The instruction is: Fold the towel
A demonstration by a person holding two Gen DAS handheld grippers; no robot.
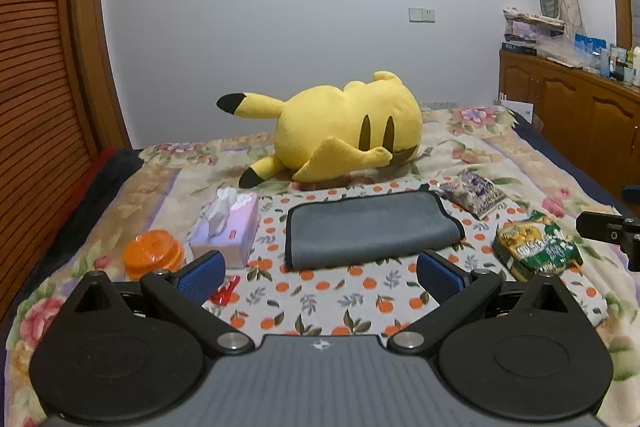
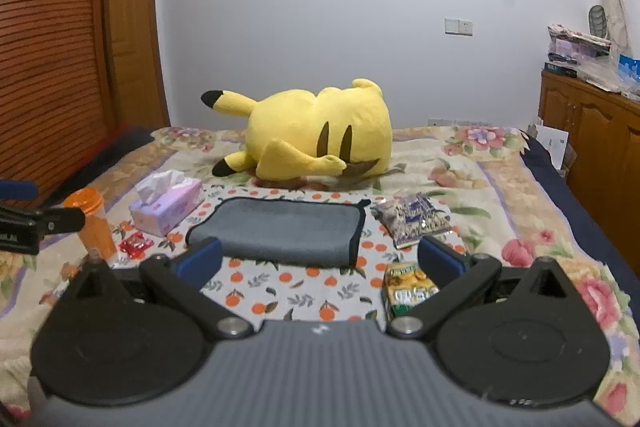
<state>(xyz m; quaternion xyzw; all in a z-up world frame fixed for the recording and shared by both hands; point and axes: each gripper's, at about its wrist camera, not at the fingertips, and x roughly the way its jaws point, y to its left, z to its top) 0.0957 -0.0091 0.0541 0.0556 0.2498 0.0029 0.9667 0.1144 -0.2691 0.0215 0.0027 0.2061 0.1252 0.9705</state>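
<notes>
the left gripper (image 1: pixel 318 275) hovers low over the orange-print cloth (image 1: pixel 320 299), jaws spread wide and empty. the right gripper (image 2: pixel 318 263) hovers level beside it, likewise agape. just ahead of both lies the grey towel (image 1: pixel 374 229), folded flat, long axis running left to right, apart from the fingers.

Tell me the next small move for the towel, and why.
Probably ease both grippers forward and down to the gray towel's near edge. It lies flat, apparently already folded once, on the orange-print cloth, untouched, and the left gripper and right gripper have jaws open and empty.
</notes>
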